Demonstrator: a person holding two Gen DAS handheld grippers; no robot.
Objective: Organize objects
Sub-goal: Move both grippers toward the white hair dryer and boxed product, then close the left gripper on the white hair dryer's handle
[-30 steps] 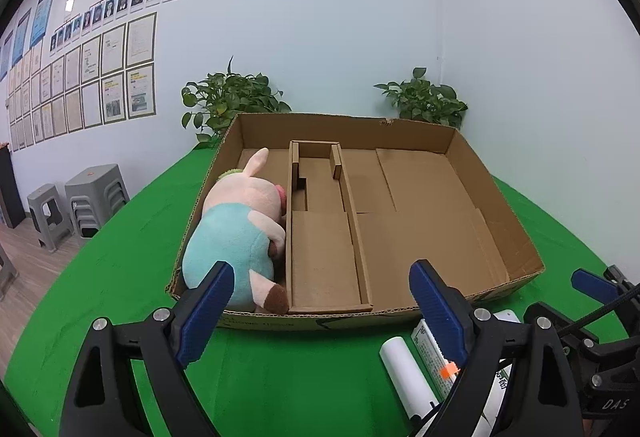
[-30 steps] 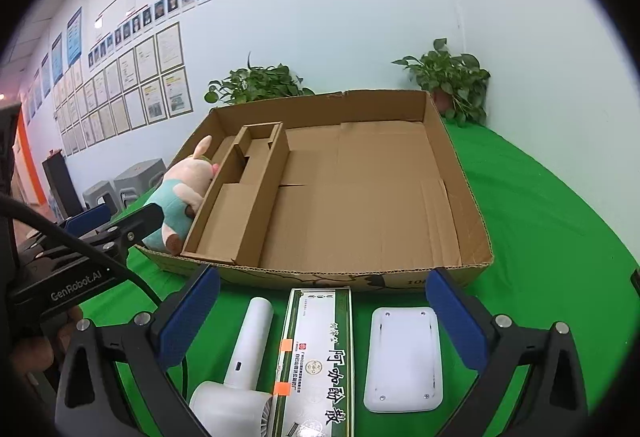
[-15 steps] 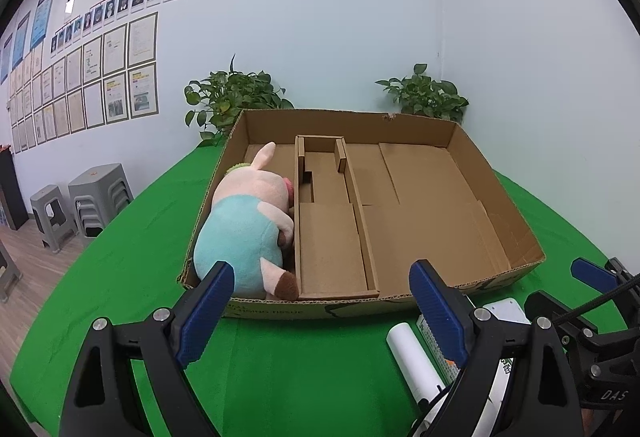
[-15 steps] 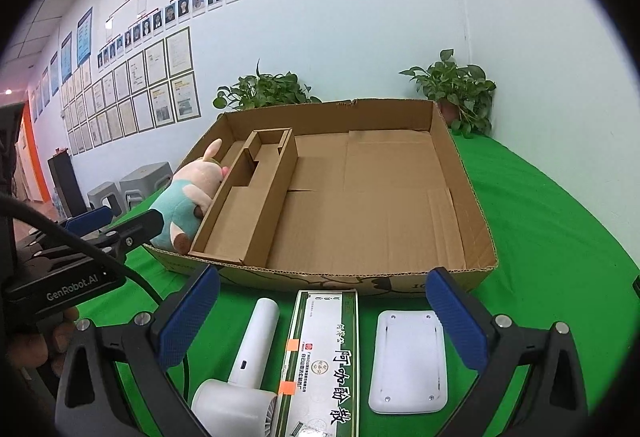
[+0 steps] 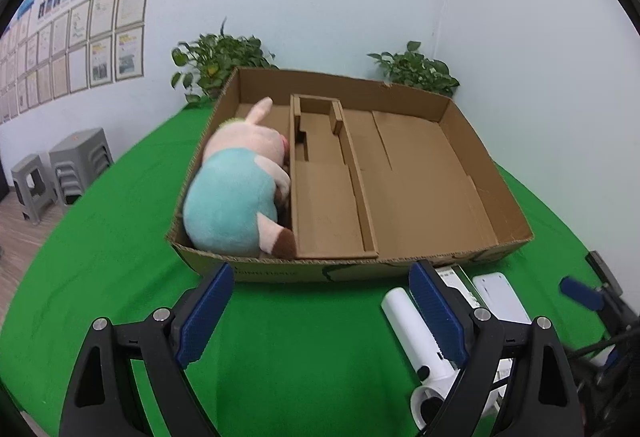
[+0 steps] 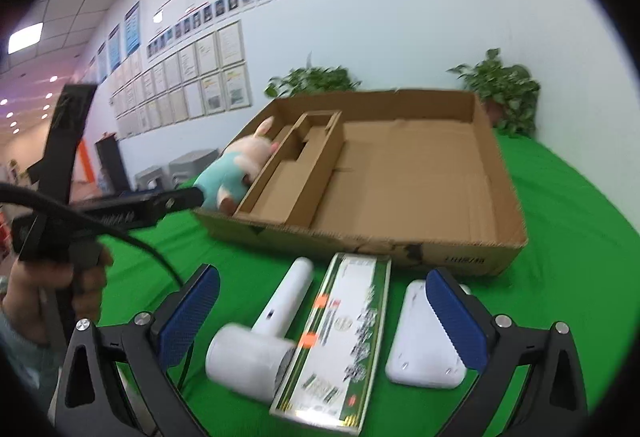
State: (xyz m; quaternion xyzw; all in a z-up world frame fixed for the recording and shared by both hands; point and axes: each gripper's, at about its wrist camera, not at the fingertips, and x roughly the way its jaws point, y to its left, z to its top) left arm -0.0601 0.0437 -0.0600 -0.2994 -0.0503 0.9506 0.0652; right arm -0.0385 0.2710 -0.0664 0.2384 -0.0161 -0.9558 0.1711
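Left wrist, green table (image 5: 120, 237), white wall (image 5: 340, 17)

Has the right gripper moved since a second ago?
Yes. In the right wrist view the right gripper has dropped closer to the green box on the table, which fills more of the frame, and the cardboard box now looks tilted.

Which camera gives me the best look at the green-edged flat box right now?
Right wrist: the green-edged flat box lies in full view between the white hair dryer and white pad. In the left wrist view only a sliver shows behind that gripper's right finger.
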